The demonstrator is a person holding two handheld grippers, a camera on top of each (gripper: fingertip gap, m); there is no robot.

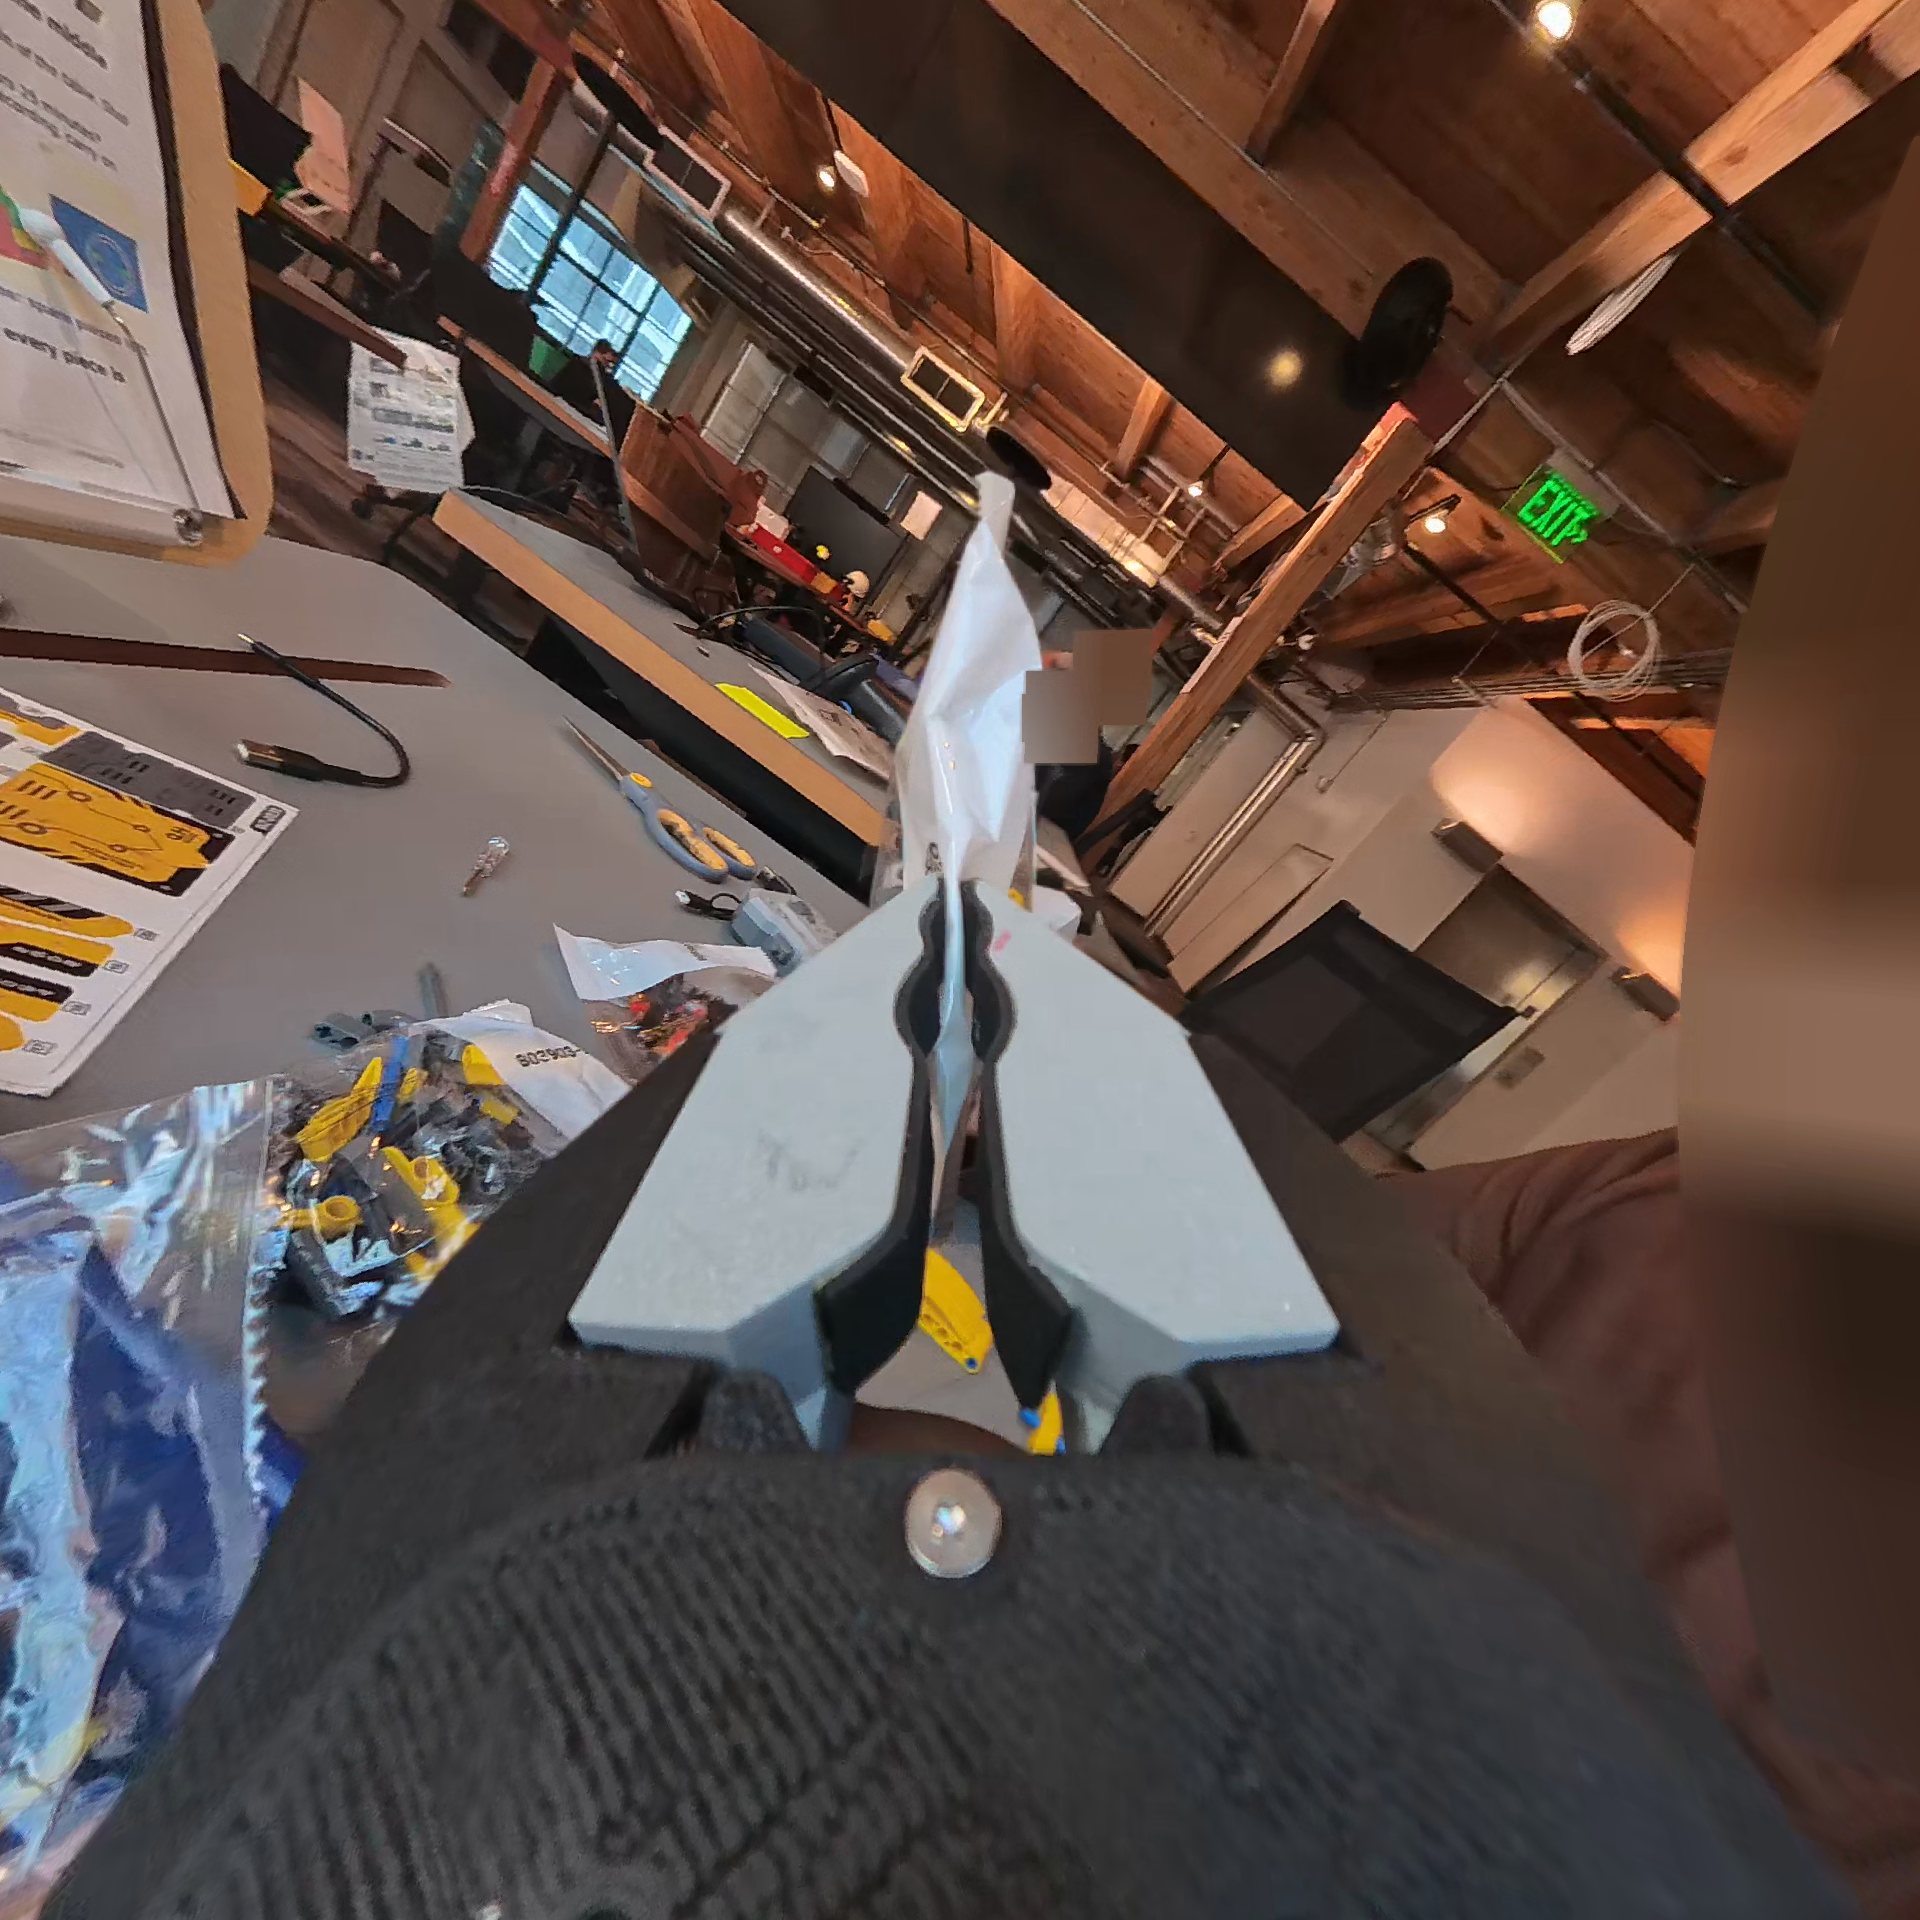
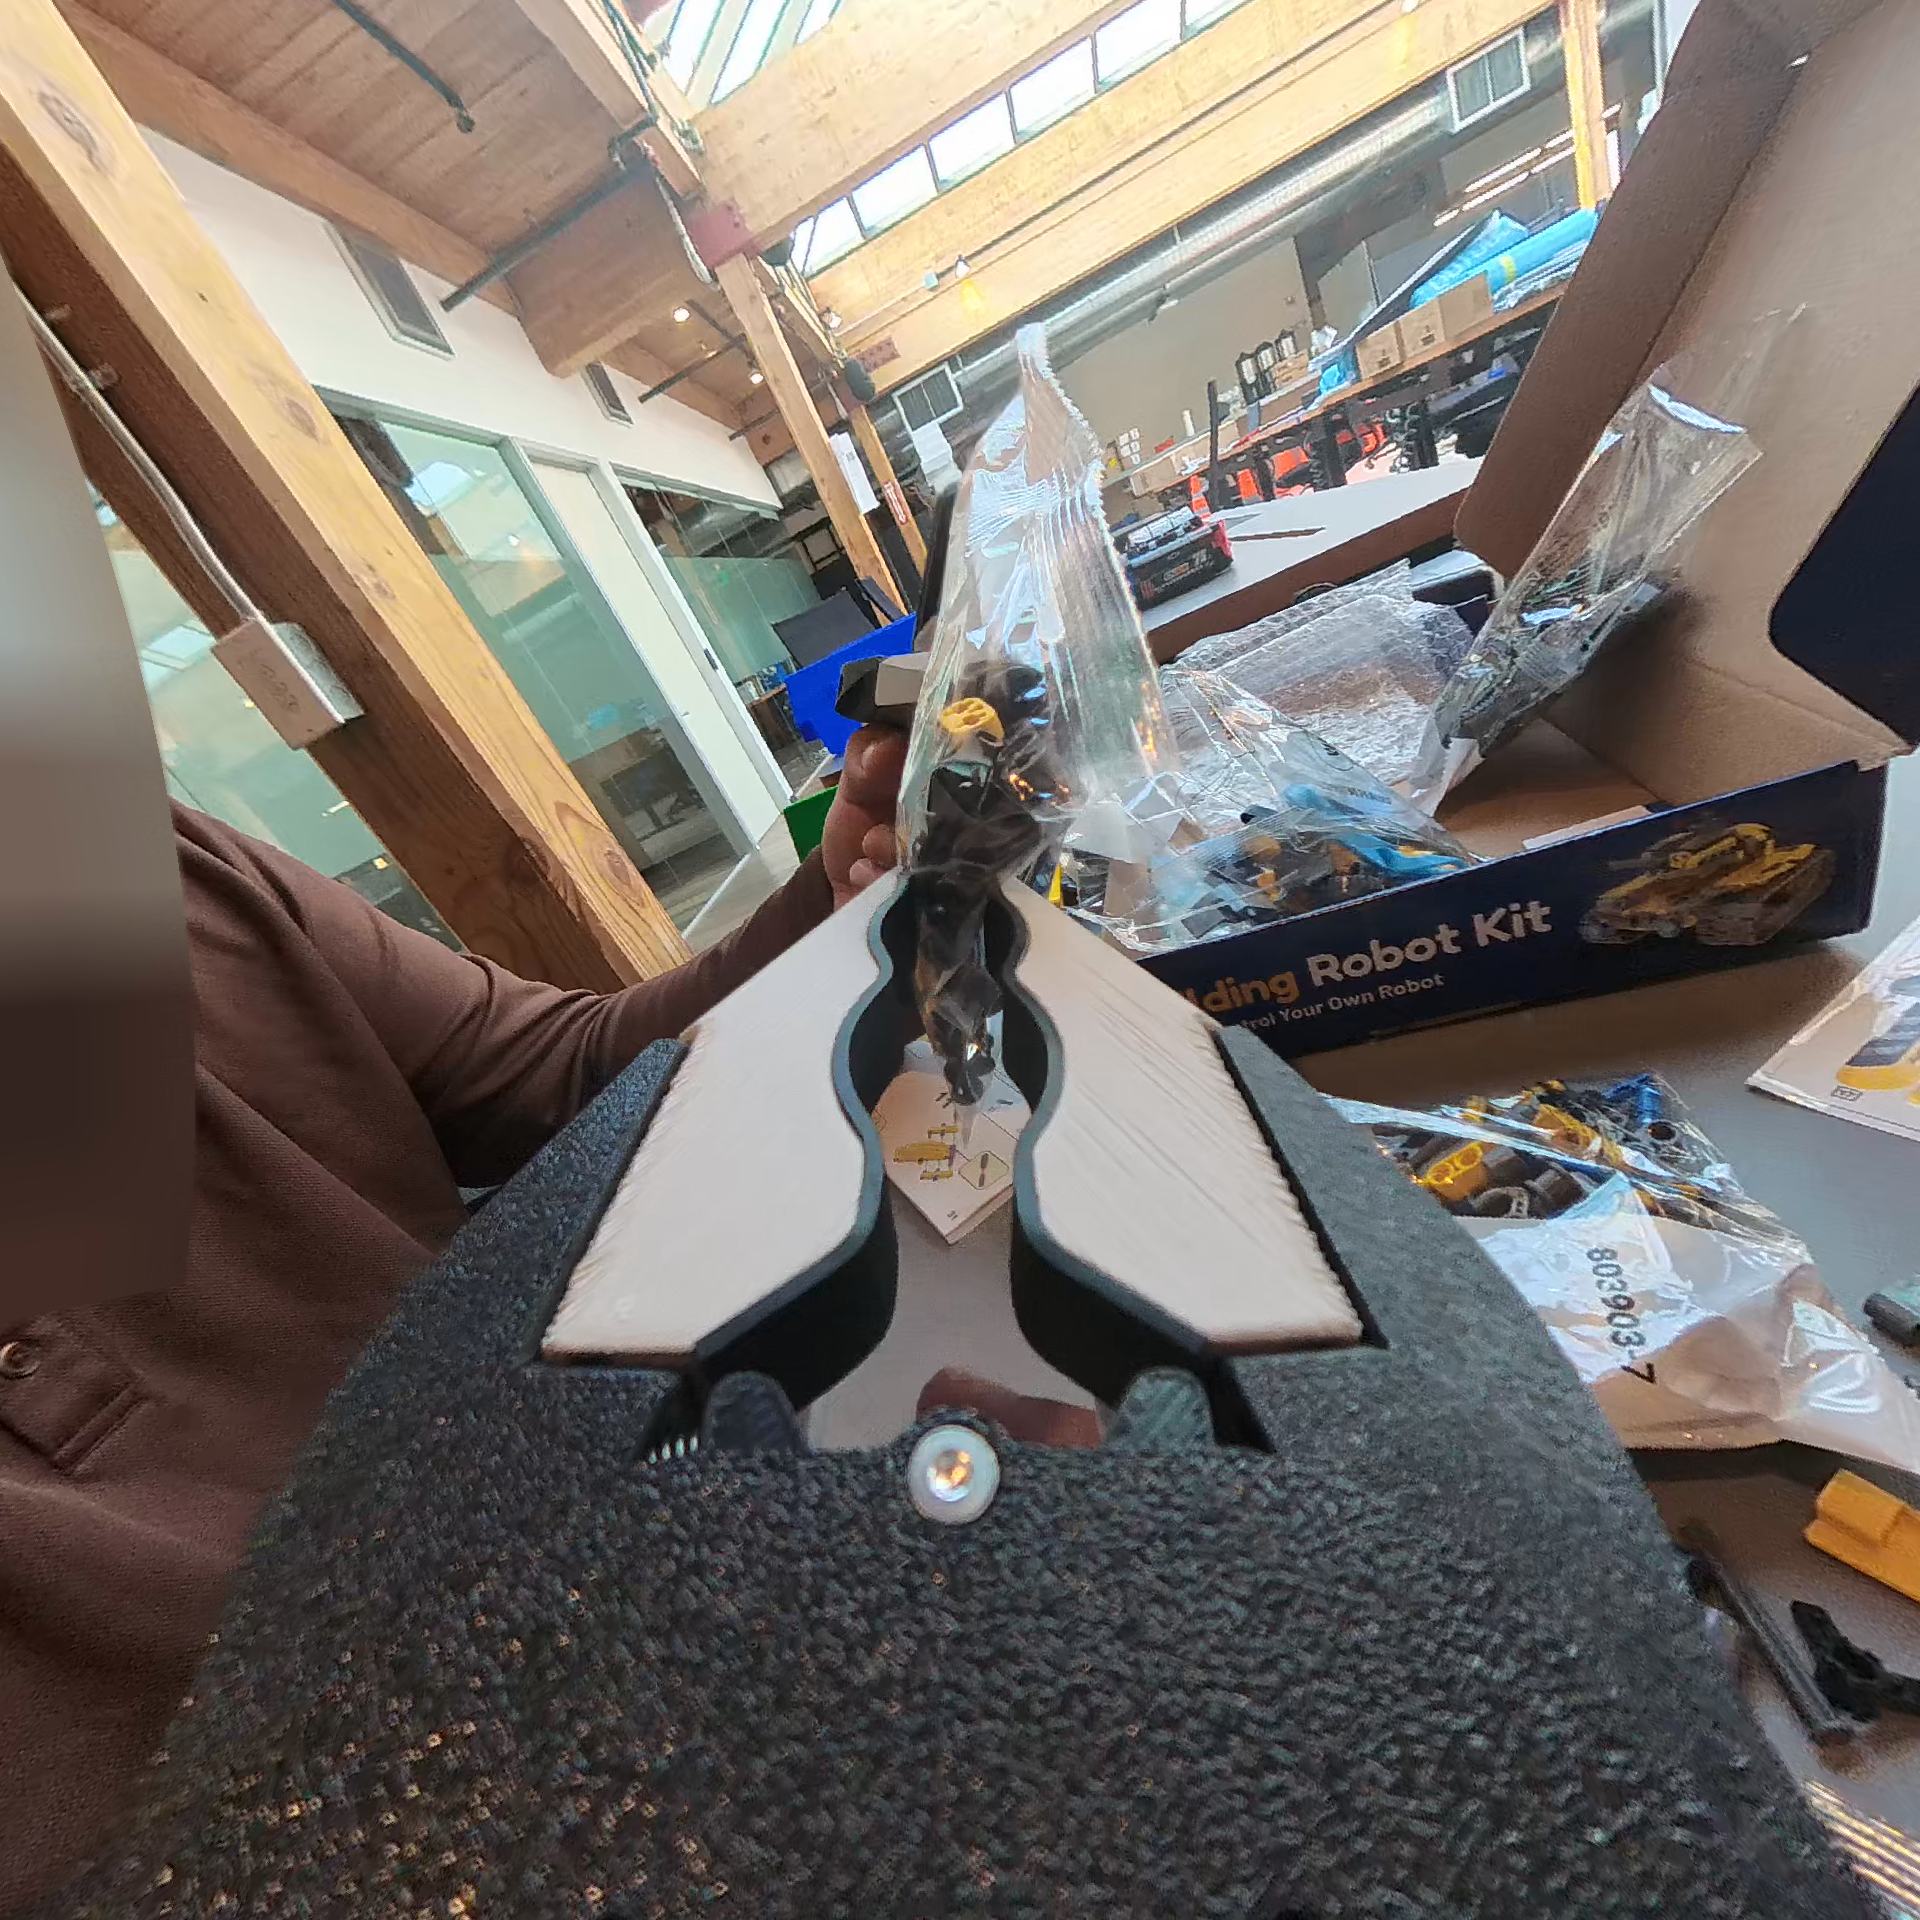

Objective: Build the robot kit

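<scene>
Parts bags (image 1: 395,1164) and scissors (image 1: 681,826) crowd the table (image 1: 416,894); box (image 2: 1558,914) blocks beyond.

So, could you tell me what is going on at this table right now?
A person holds a pair of tongs in each hand, both raised above the grey table. The left tongs are shut on a white plastic bag. The right tongs are shut on a clear bag of building-kit parts. More parts bags, scissors, a sticker sheet and the opened kit box lie around.
</scene>
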